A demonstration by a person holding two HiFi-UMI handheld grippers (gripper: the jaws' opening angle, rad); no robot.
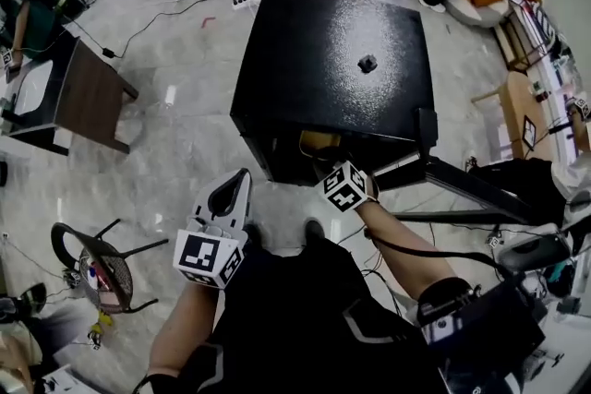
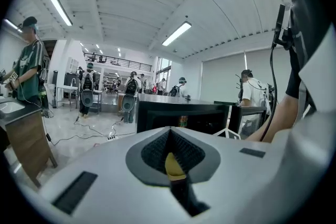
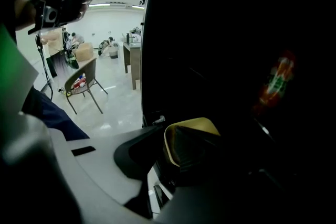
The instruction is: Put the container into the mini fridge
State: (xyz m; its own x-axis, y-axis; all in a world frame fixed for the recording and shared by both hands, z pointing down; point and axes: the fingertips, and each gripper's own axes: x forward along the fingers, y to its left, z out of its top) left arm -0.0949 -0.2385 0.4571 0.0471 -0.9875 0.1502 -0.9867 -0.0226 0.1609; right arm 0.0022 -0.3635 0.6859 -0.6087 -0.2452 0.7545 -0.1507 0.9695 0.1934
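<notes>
The black mini fridge (image 1: 332,41) stands on the floor in front of me, its open front facing me. A yellowish container (image 1: 319,141) sits just inside the opening. My right gripper reaches into it, and only its marker cube (image 1: 348,186) shows in the head view. In the right gripper view the container (image 3: 191,134) lies right at the jaws of the right gripper (image 3: 210,165) in the dark interior. The jaws stand apart and I see no pad pressing on it. My left gripper (image 1: 242,178) hangs back by my knee, shut and empty (image 2: 173,162).
A red-and-green labelled bottle (image 3: 277,84) stands deeper in the fridge. A small black object (image 1: 367,63) lies on the fridge top. A stand's dark legs (image 1: 471,189) run to the right, a chair (image 1: 97,268) is at my left, a wooden table (image 1: 88,92) beyond it. Cables cross the floor.
</notes>
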